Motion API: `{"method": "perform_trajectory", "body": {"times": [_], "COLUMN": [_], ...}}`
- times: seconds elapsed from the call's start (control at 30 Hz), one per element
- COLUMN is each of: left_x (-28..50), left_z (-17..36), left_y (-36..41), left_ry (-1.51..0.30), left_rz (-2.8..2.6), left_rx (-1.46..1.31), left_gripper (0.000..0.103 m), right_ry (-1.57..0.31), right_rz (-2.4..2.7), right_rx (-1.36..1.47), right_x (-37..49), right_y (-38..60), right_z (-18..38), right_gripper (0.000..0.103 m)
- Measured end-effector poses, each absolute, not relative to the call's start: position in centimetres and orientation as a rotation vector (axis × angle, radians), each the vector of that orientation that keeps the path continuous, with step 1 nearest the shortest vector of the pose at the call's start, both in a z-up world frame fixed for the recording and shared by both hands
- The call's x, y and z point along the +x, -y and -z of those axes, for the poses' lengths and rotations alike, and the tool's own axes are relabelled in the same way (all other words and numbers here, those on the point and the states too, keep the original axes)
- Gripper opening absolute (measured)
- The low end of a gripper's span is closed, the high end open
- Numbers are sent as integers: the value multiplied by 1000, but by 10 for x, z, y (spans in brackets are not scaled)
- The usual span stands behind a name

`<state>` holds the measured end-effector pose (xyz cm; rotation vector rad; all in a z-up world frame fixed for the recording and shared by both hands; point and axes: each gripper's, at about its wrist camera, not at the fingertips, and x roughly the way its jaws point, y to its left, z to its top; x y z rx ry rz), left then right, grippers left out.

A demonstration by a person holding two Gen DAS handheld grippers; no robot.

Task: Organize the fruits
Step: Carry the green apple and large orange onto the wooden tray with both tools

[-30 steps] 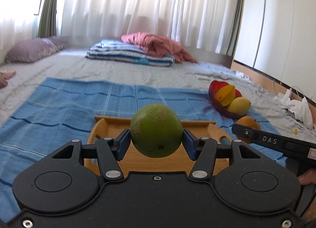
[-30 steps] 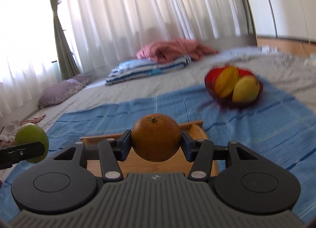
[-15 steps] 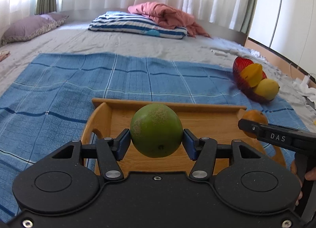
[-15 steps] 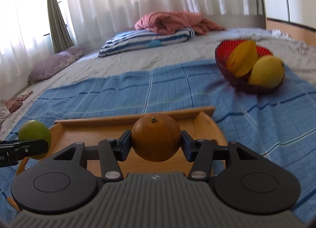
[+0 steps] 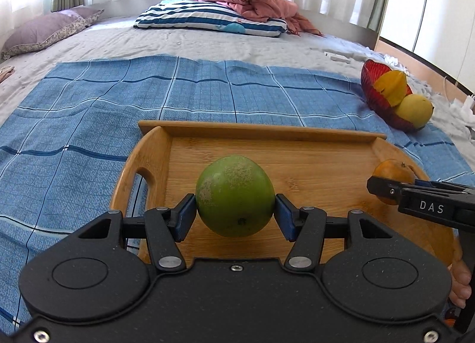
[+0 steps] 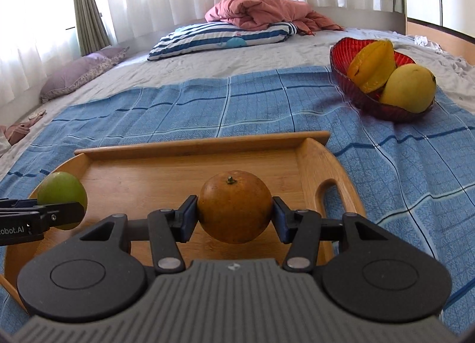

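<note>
Tools are clamping fruit above the wooden tray (image 5: 267,135), left tool (image 5: 235,218) gripping a green fruit (image 5: 234,196), right tool (image 6: 234,218) gripping an orange (image 6: 234,206), with bare tray floor lying between them.

Bowl (image 5: 383,96) right of, beyond tray (image 5: 267,132)

Left gripper (image 5: 236,214) clamps a green round fruit (image 5: 234,196) between blue pads, held over a wooden tray (image 5: 267,132) with a cut-out handle. Tray sits on a blue checked cloth (image 5: 89,111). At right edge, right gripper (image 5: 386,187) pinches an orange (image 5: 393,169) above the tray's right side. Beyond it, a red bowl (image 5: 375,82) holds a starfruit (image 5: 392,85) and a yellow mango (image 5: 414,108).
</note>
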<state>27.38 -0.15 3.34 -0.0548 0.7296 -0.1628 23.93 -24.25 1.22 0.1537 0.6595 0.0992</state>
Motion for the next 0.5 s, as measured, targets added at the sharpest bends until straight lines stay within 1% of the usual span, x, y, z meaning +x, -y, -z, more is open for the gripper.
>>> {"method": "perform_trajectory", "body": {"times": [0.5], "left_x": [274], "left_z": [-28], "left_y": [5], "left_ry": [-738], "left_rz": [167], "left_rx": [-42], "left_gripper": [55], "right_ry": [-705], "right_rz": [-93], "right_rx": [192], "right_x": [243], "right_y": [248], "right_z": [-6], "right_gripper": [56]}}
